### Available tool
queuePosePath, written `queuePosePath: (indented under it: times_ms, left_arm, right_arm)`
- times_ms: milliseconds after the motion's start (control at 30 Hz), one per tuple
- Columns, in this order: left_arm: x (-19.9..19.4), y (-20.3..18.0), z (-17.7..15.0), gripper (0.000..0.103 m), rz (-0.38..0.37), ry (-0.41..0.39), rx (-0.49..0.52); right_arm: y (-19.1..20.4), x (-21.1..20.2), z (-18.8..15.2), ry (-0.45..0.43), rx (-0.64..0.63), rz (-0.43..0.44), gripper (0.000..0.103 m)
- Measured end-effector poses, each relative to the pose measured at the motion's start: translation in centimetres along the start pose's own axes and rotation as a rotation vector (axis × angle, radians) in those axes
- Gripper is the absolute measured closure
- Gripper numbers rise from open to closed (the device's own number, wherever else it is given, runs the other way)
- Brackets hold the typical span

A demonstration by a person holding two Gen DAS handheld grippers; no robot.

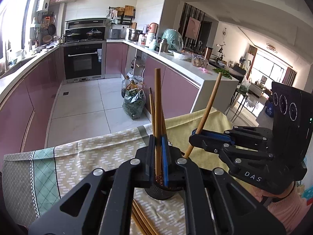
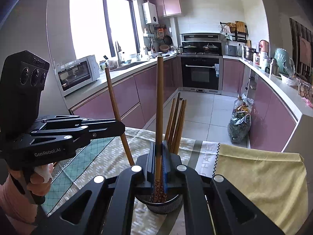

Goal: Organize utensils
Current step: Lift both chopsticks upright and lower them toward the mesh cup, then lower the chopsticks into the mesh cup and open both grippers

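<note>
Chopstick (image 1: 158, 117) clamped in left tool (image 1: 158, 156)

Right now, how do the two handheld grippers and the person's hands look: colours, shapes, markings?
Both grippers, left and right, are matte black linkages with silver rivets and blue pads on the fingers. Each carries a black box with three round lenses. White lettering reads "GenRobot.AI" on the left and "DAS" on the right. The hands show pink sleeves.

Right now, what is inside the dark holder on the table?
The dark holder contains several wooden chopsticks. The right gripper and left gripper each lower one more chopstick into it. The gripper bodies hide the holder's bottom.
</note>
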State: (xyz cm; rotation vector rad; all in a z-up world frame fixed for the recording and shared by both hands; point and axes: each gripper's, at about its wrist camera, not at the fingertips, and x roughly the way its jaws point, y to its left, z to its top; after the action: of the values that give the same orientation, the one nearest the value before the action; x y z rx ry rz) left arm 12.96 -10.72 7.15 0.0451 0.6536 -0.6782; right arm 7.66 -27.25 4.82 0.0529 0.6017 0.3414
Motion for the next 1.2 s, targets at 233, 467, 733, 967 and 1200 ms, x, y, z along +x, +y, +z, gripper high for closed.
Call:
queuePosePath:
  times_ms: [233,467,733,967,1200]
  left_arm:
    - [2.6,-0.4,-0.5,0.096,0.013,0.07,0.021]
    - [4.7,0.3,0.1,0.096,0.024,0.103,0.004]
    - [5.8,0.7,0.1,0.095,0.033,0.115,-0.008]
    - [5.6,1.1,-1.2,0.095,0.032,0.108,-0.043]
    - [2.8,2.1,-3.2,0.095,0.065,0.042,-0.059]
  right_arm:
    - [0.0,2.1,-0.6,0.074,0.014,0.004,0.098]
    - [-1.0,3.7,-0.9,0.102,0.054,-0.001,0.098]
    - [-1.3,4.4,-1.2,0.109,0.076,-0.008,0.097]
    - [-1.8,4.2,-1.6,0.1,0.092,-0.02,0.095]
    - [-1.3,3.4,-2.0,0.083,0.09,-0.004,0.094]
